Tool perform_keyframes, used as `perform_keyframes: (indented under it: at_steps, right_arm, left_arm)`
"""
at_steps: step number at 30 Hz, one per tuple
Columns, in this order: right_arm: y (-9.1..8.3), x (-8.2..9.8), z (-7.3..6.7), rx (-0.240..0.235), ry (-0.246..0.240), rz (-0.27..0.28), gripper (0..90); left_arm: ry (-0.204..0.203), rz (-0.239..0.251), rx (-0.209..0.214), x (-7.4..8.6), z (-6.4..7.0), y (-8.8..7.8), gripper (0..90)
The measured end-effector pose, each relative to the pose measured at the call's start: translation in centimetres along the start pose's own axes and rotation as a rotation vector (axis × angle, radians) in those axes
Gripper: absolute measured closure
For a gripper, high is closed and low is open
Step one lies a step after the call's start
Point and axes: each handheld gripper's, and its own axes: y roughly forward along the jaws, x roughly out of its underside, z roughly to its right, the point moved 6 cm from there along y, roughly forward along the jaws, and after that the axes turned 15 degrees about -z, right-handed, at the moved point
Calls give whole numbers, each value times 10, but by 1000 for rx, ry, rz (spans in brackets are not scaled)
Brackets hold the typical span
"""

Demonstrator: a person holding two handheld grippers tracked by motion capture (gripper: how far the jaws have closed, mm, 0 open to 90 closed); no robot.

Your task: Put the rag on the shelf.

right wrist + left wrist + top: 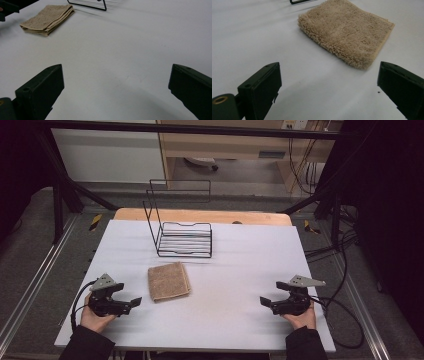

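The folded terry towel (169,281) was plain tan, without pattern. At its twelve o'clock, the thin wire rack (184,240) was black. The flat table cover (240,270) was white. Both grippers' jaws were black.

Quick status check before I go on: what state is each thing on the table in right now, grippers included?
towel: folded, lying flat on the table, untouched.
wire rack: upright, nothing in it, behind the towel.
left gripper: jaws open, nothing between them, pointed toward the towel, apart from it.
right gripper: jaws open, nothing between them, over bare table.
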Motion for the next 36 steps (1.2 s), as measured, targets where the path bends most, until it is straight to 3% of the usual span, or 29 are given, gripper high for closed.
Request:
perform_keyframes:
  at_steps: [12,22,28,29,36]
  right_arm:
    - [0,0,0,5,9,1,9]
    - [4,-2,-5,13,4,-17,8]
    - [5,-3,-6,11,12,-19,10]
    - [6,-3,-7,13,10,-17,10]
    - [9,-4,-9,8,10,-22,14]
  left_arm:
    - [-26,5,-9,-7,8,-1,82]
    - [-58,-12,32,-17,28,11,178]
    - [-69,-33,44,-24,44,23,317]
    - [-65,-42,35,-24,47,26,386]
    - [-67,-82,13,-23,52,35,579]
